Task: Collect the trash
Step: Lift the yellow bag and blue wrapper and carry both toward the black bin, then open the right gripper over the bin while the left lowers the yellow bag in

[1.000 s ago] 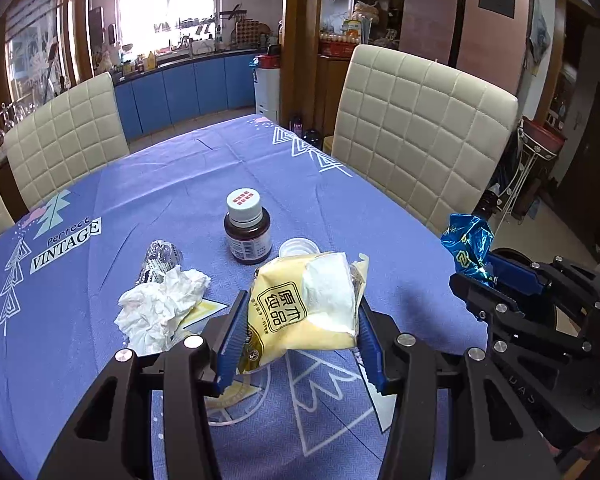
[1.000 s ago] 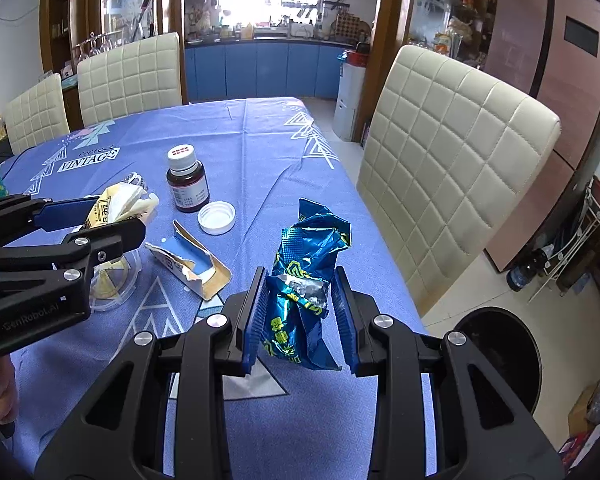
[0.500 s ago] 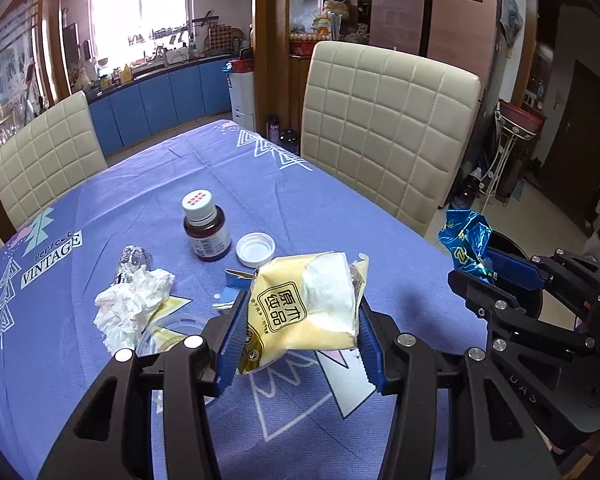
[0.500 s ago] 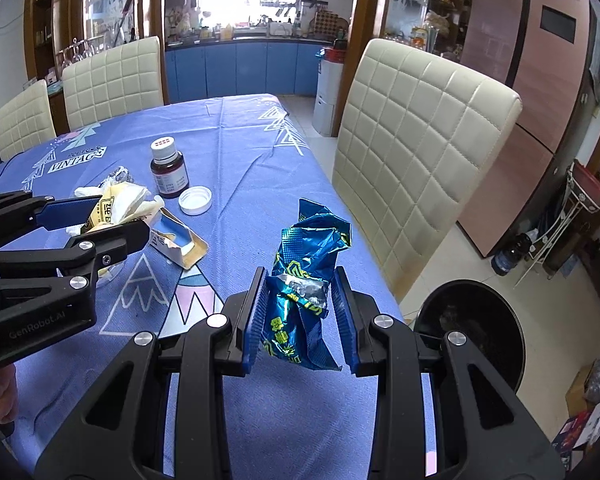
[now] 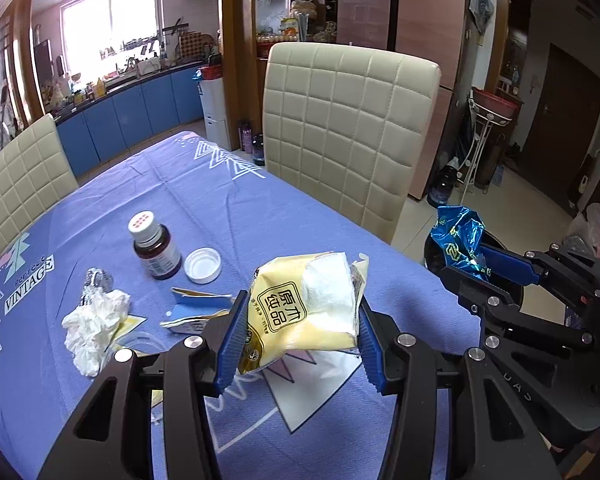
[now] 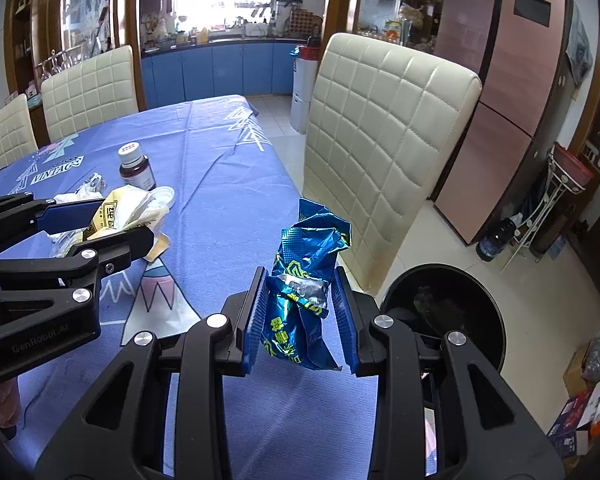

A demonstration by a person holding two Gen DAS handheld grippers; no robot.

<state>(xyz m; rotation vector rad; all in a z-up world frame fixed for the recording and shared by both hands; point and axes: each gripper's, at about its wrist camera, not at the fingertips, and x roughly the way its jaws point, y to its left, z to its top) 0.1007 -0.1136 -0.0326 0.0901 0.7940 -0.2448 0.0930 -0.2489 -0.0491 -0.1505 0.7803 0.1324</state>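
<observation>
Because both items in hand are thin film packaging, they should behave as very light, soft and crushable loads with a slick surface, so the grip depends on squeeze across the bunched middle, not on any stiffness of the pack. The left gripper [image 5: 300,334] is closed on a yellow wrapper [image 5: 306,310], its blue pads pressing the two sides of the pack, which is raised above the table [image 5: 228,208] near the edge that faces the quilted chair [image 5: 348,128]. The right gripper [image 6: 300,312] is closed to a narrow gap on a crumpled blue foil wrapper [image 6: 306,280], held at the crushed waist with the loose top standing above the pads; it hangs over the table's near corner, close to the black bin [image 6: 444,308] on the floor beside that corner. Judged from the open bin mouth so near, the foil should drop freely once the pads part, though a light film may cling or drift on release, so the release is best made directly over the opening. Trash left on the table includes a crumpled tissue [image 5: 94,324] towards the left edge, a torn blue-and-white carton [image 5: 198,312] just beside the left gripper's pad, and a small foil scrap [image 5: 96,282] touching the tissue. The tissue is soft and compressible and can be pinched anywhere in its bulk; the carton is stiffer and is best taken by a raised flap. The brown bottle [image 5: 154,246] and the white cap [image 5: 202,265] just beside it are rigid; the bottle looks heavier and should be gripped across its body.
</observation>
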